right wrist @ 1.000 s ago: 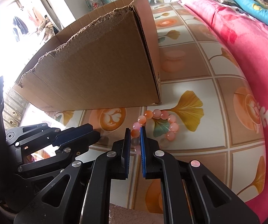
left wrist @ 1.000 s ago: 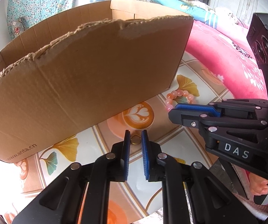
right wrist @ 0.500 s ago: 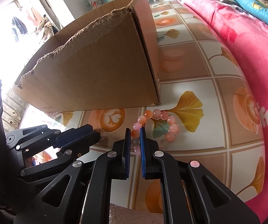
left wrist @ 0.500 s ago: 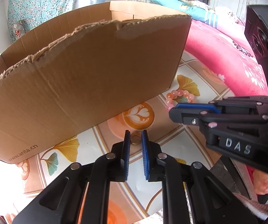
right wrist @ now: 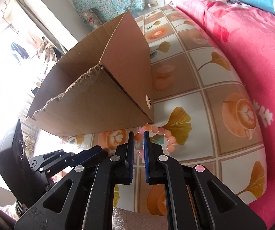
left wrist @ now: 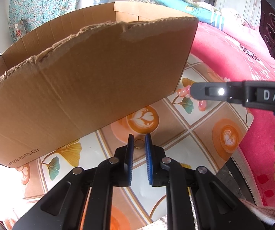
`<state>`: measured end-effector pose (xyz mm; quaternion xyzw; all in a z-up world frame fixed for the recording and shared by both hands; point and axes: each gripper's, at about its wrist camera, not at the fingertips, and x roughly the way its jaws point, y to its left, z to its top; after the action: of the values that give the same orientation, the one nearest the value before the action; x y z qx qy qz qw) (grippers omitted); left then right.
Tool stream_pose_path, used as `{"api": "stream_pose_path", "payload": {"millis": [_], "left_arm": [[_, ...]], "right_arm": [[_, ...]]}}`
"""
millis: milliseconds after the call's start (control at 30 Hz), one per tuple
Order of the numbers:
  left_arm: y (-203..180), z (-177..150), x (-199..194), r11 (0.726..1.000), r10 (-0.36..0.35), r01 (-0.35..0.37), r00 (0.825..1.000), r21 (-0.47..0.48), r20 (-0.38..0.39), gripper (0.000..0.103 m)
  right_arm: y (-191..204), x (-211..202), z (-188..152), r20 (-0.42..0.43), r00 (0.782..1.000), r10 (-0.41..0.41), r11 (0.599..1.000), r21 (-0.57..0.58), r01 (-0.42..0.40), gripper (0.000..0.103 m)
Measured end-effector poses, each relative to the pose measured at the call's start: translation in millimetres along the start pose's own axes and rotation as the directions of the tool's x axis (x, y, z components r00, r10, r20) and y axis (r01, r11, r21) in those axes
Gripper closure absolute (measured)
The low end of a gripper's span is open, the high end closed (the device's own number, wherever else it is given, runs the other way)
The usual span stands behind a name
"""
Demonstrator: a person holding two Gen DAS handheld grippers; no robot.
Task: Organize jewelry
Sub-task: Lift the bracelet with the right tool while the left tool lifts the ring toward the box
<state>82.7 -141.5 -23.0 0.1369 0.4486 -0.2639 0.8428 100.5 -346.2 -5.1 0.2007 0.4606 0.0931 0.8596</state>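
A small gold ring (left wrist: 139, 143) sits between the blue pads of my left gripper (left wrist: 139, 140), which is shut on it just above the patterned tablecloth (left wrist: 181, 149). A pink bead bracelet (right wrist: 164, 134) hangs from my right gripper (right wrist: 137, 137), which is shut on its near beads; the far beads rest on the cloth. In the left wrist view the right gripper (left wrist: 200, 92) is raised at the right, with a few beads (left wrist: 202, 105) dangling under it. An open cardboard box (left wrist: 83, 80) with a torn rim stands just behind both grippers.
A pink bedspread (right wrist: 252, 44) borders the table on the right. The box (right wrist: 106, 99) fills the left and middle of the table. Bare patterned cloth (right wrist: 223, 126) lies to its right and in front. The left gripper's body (right wrist: 47, 163) is low at left in the right wrist view.
My right gripper has risen and tilted with the bracelet, lifting its near beads off the cloth. The left gripper has stayed in place on the ring.
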Motion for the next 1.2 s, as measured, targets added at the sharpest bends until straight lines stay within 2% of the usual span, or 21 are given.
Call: {"api": "stream_pose_path", "payload": {"millis": [267,1200], "left_arm": [[2.2,1.6,-4.1,1.000,0.006,-0.006,1.000,-0.003,0.005,0.092],[0.0,1.9,-46.4,0.999,0.044,-0.044,0.994,-0.006,0.097,0.092]], "right_arm": [[11.4,-8.1,4.0,0.022,1.000,0.011,1.000,0.000,-0.011,0.096],[32.6,-46.9,3.6,0.107,0.994,0.025,0.999,-0.033,-0.021,0.096]]}}
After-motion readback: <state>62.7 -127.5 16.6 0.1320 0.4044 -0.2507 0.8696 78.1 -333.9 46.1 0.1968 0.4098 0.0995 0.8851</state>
